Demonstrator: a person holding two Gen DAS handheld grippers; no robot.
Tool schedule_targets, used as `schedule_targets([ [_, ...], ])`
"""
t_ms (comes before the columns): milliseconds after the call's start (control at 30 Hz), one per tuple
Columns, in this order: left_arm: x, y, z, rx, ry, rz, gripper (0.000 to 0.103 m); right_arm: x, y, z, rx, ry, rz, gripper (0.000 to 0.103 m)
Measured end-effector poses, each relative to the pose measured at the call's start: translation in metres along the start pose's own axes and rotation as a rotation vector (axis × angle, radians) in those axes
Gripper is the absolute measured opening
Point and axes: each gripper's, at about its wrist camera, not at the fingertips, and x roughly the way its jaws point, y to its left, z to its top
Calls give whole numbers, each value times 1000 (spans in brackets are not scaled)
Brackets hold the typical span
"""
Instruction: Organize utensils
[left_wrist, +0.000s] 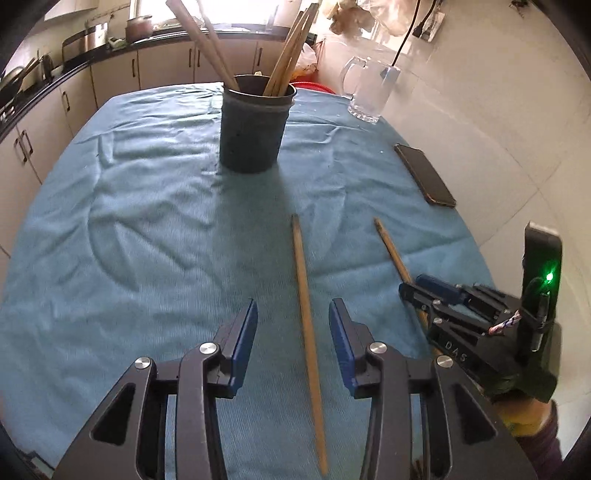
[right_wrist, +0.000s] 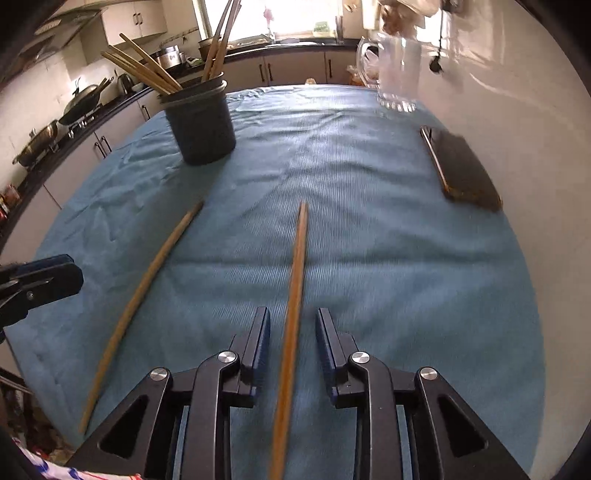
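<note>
Two long wooden sticks lie on the blue cloth. My left gripper (left_wrist: 293, 319) is open, its jaws on either side of the left stick (left_wrist: 307, 332), not touching it. My right gripper (right_wrist: 291, 326) is open around the right stick (right_wrist: 293, 295), also apart from it. The right gripper (left_wrist: 424, 295) shows in the left wrist view over the right stick (left_wrist: 391, 247). The left stick (right_wrist: 147, 280) and the left gripper's fingertip (right_wrist: 40, 275) show in the right wrist view. A dark holder cup (left_wrist: 255, 125) with several wooden utensils stands at the table's far middle; it also shows in the right wrist view (right_wrist: 201, 122).
A black phone (left_wrist: 424, 173) lies near the right edge of the blue cloth (left_wrist: 129, 221), by the white wall. A glass mug (left_wrist: 367, 92) stands at the far right corner. Kitchen counters and cabinets run behind and to the left.
</note>
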Motion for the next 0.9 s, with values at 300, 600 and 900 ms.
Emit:
schedule_targets([
  [300, 73, -11, 45, 58, 76, 33, 32, 34, -16, 48, 9, 42, -4, 11],
  [600, 95, -14, 58, 56, 83, 46, 29, 44, -15, 63, 37, 37, -7, 11],
  [900, 63, -2, 56, 11, 4, 20, 7, 19, -23, 66, 97, -44, 59, 7],
])
